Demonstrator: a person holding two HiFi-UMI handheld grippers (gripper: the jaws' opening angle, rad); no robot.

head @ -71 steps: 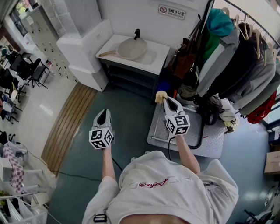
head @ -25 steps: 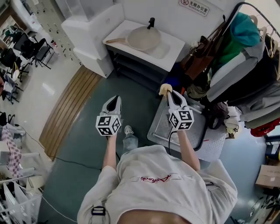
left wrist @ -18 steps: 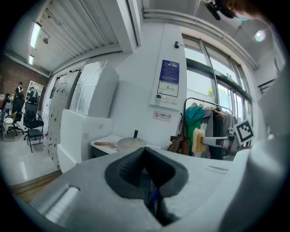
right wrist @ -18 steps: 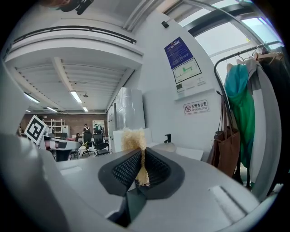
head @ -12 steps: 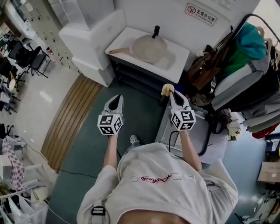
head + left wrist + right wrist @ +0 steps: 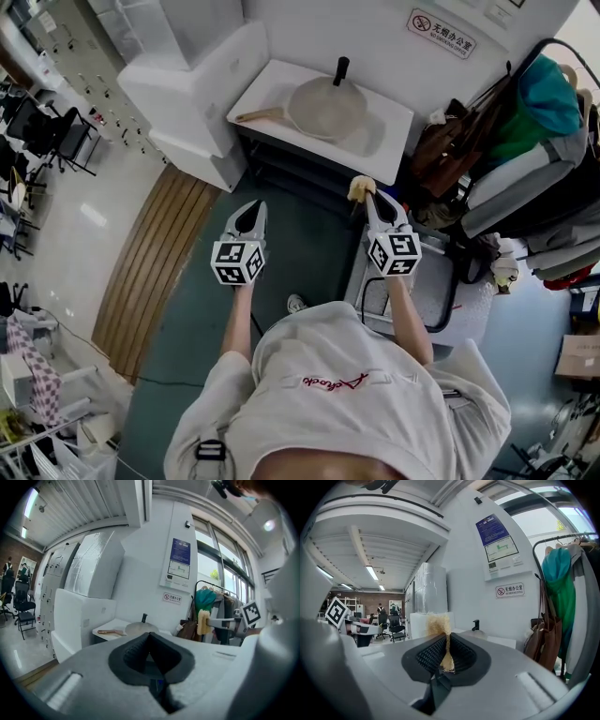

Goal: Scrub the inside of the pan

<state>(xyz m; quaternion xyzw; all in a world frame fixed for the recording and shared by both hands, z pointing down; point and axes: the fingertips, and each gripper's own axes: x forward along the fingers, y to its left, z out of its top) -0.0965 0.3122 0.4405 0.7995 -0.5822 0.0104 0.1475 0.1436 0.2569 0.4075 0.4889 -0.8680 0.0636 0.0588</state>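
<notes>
A few steps closer now, my right fingers (image 6: 368,200) stay clenched on the yellow fibrous sponge (image 6: 356,189) and my left fingers (image 6: 253,214) are closed empty, approaching the round beige pan (image 6: 326,107) on the white surface (image 6: 389,131), still unscrubbed.

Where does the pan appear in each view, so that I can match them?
Head view: pan top centre, on the white table.
Left gripper view: pan near the centre.
Right gripper view: pan right of centre; mainly its black handle shows.
Shared landmark: wall sign behind it.
</notes>
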